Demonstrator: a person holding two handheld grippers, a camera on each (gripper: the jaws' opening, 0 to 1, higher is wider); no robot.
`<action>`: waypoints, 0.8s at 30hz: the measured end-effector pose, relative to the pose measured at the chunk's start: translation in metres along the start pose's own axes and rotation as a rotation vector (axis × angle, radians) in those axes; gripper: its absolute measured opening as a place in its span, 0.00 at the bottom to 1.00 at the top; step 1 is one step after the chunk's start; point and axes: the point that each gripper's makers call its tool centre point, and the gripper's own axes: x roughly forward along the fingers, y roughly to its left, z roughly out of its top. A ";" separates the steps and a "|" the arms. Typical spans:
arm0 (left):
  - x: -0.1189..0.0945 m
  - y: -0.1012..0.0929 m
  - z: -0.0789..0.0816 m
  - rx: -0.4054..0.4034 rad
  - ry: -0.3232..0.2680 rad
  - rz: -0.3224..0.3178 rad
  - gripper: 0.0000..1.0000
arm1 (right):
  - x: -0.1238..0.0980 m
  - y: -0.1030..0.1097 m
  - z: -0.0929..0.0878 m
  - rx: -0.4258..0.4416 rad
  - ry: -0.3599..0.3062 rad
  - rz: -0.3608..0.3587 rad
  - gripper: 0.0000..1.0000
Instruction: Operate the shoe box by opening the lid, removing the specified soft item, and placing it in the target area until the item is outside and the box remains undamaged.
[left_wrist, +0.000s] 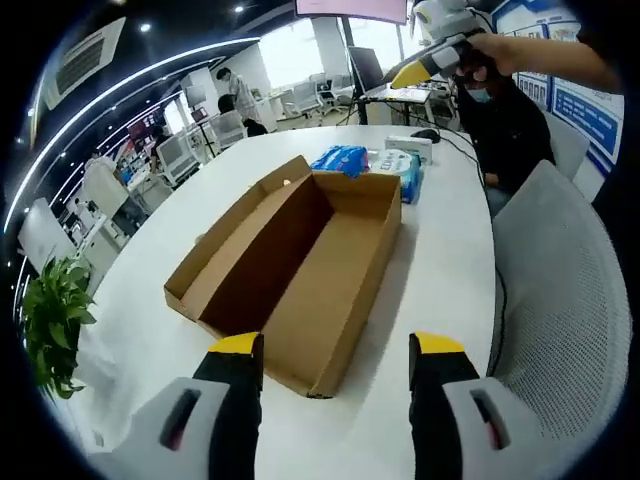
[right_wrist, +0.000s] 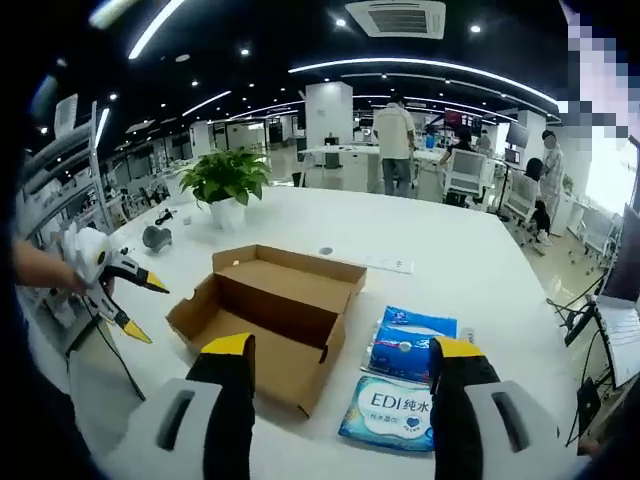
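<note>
Left gripper (left_wrist: 337, 365) fingers spread, empty, above desk (left_wrist: 440, 250). Right gripper (right_wrist: 343, 372) fingers spread, empty, over box edge. Shoe box (right_wrist: 275, 310) brown cardboard, lid open flat beside it, interior bare, one box, lying mid-desk. Two blue soft packs just beside box: EDI tissue pack (right_wrist: 392, 412) nearer, blue pack (right_wrist: 408, 343) behind it, both outside box. Potted plant (right_wrist: 226, 180) at far desk edge. People standing further back.

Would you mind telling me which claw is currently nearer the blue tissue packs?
Right. The right claw hangs directly over the blue tissue packs, open. The left claw sits at the far end of the open shoe box, across from the packs.
</note>
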 end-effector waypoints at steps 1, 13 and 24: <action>0.003 0.002 -0.002 -0.008 0.012 0.003 0.49 | -0.001 0.000 0.002 0.003 -0.010 0.001 0.63; 0.039 0.004 -0.016 0.075 0.095 -0.051 0.43 | 0.001 -0.007 -0.008 0.034 0.032 -0.026 0.54; 0.063 0.002 -0.034 0.117 0.140 -0.086 0.44 | 0.012 -0.006 -0.033 0.062 0.094 -0.068 0.47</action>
